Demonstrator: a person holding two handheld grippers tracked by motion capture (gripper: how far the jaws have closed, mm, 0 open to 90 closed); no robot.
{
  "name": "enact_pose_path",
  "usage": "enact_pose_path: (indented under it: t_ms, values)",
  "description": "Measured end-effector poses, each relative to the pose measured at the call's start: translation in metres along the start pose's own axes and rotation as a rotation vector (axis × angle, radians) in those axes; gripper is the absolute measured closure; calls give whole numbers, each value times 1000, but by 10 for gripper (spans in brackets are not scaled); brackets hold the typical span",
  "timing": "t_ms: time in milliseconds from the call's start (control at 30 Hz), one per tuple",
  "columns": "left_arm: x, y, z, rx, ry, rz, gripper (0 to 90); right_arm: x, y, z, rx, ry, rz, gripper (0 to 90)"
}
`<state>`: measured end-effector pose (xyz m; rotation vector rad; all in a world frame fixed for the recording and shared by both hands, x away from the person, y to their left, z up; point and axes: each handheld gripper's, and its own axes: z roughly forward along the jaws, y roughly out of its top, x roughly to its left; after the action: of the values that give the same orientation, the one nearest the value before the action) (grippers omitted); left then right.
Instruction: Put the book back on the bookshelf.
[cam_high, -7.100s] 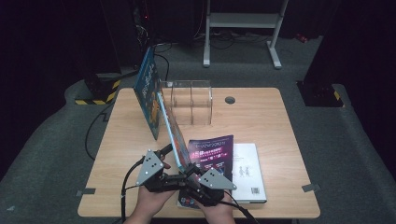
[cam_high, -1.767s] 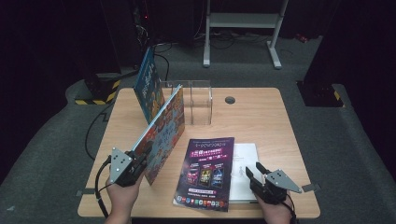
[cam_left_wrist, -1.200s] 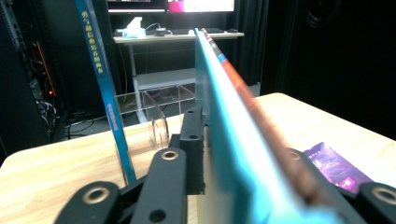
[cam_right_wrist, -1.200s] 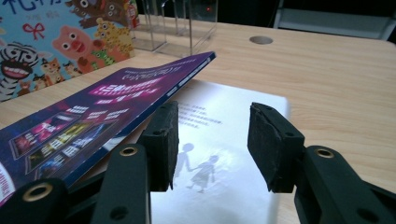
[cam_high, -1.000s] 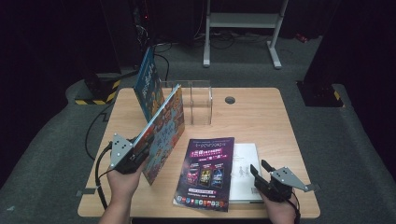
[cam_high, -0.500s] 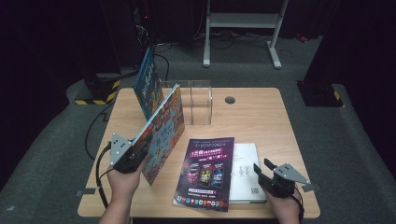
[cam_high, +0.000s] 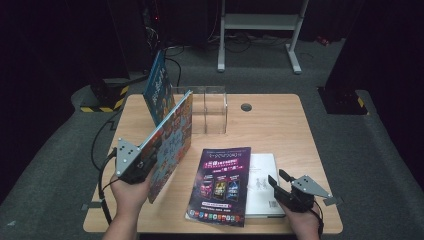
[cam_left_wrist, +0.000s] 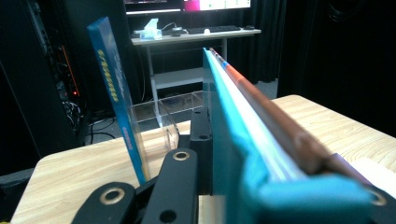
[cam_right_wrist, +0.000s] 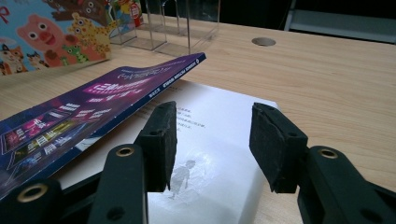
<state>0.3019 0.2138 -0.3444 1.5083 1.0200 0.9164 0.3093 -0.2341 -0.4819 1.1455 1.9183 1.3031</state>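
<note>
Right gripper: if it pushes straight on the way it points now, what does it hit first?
Probably the white book: the open right gripper points low across its cover. The purple magazine lies off to one side. Beyond is bare table, though depth is hard to judge.

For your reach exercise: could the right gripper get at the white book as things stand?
Probably yes: the right gripper has open, empty jaws just above the white book, whose right part lies bare; the purple magazine overlaps only its left edge.
</note>
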Motion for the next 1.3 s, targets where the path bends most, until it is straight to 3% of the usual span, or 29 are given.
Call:
enact_pose_path:
  t_ms: [133, 367, 1300]
  values:
    - [10, 10, -5, -32, 39, -36, 812, 1, 0, 1, 5, -2, 3, 516]
    - [21, 19, -1, -34, 88, -69, 812, 0, 0, 0, 4, -2, 7, 519]
    - [20, 25, 72, -48, 173, -59, 811, 0, 1, -3, -5, -4, 8, 525]
